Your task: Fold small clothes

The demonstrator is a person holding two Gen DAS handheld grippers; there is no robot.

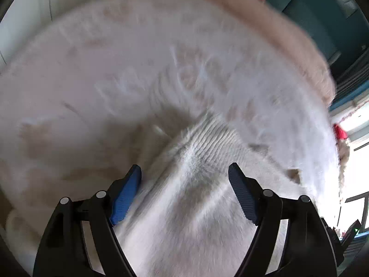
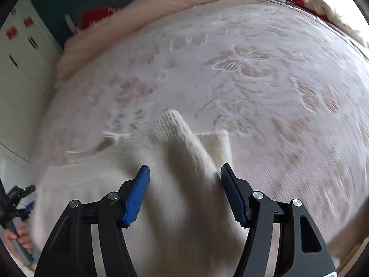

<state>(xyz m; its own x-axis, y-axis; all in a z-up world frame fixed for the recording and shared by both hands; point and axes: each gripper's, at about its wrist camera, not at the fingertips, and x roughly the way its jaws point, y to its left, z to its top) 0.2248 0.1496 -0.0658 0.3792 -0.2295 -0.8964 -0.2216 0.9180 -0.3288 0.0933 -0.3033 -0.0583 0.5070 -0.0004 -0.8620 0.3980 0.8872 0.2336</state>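
A bed covered by a pale pink bedspread (image 2: 265,73) filled most of both views; a woven butterfly and leaf pattern could be made out on it, sharpest in the right wrist view. Along its far edge a folded peach blanket (image 2: 161,2) was laid, with something red (image 2: 94,17) showing behind it, too blurred to be identified. A white cupboard (image 2: 20,69) was seen to the left of the bed in the right wrist view.

On the bedspread a cream knitted garment (image 2: 175,196) was spread, blurred over much of its surface. A ribbed cuff (image 2: 169,124) was seen at the end of a sleeve lying away from the camera, and in the left wrist view a ribbed part of the same garment (image 1: 207,138) was raised into a ridge.

The left gripper (image 1: 184,175) was held with its jaws parted over the garment; no pad could be seen pressing on the knit, though the blue pad (image 1: 125,196) lay just beside a fold. The right gripper (image 2: 184,175) was likewise held parted, the sleeve passing between its blue pads (image 2: 138,196) without being pinched.

At the lower left of the right wrist view a hand (image 2: 22,237) was seen closed around a dark handle (image 2: 16,198).
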